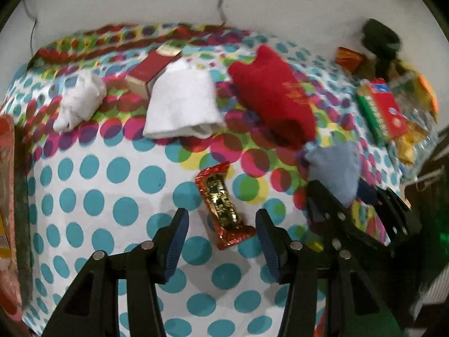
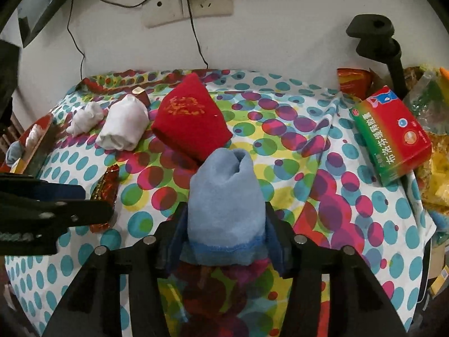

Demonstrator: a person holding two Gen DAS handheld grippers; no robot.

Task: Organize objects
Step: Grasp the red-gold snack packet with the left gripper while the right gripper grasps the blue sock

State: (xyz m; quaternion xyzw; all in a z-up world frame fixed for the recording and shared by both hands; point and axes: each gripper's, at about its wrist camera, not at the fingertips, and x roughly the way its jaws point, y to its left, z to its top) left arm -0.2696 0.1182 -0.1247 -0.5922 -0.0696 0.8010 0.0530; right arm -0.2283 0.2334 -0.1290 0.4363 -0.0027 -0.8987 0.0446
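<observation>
At the far left of the spotted cloth [image 1: 92, 185], a small crumpled white rag [image 1: 80, 99] is seen, and just right of it a folded white towel [image 1: 182, 104] with a dark red box [image 1: 151, 70] behind it. Right of the towel a folded red cloth [image 1: 275, 95] is laid, with gold lettering on its top.

In the left wrist view, the left gripper [image 1: 221, 241] is held with its fingers [image 1: 176, 241] well apart. A candy bar [image 1: 224, 205] in red and gold foil lies on the cloth in the gap between them, its near end level with the fingertips; neither finger is seen touching it. From the right wrist view the same bar [image 2: 105, 193] is seen just beyond the left gripper's tip [image 2: 70, 196].

Further right, the right gripper [image 2: 224, 224] is clamped on a rolled blue towel [image 2: 224, 193]: the roll is pressed between both fingers [image 2: 273, 236] at its hemmed end, and its loose end reaches forward past the fingertips to the near edge of the red cloth [image 2: 190, 118]. In the left wrist view the blue towel [image 1: 334, 171] is seen held above the cloth.

At the right edge a red and green medicine box [image 2: 393, 137] is propped at a tilt, with orange and yellow packets [image 2: 353, 81] behind and beside it. A black stand [image 2: 376, 36] is seen by the wall.
</observation>
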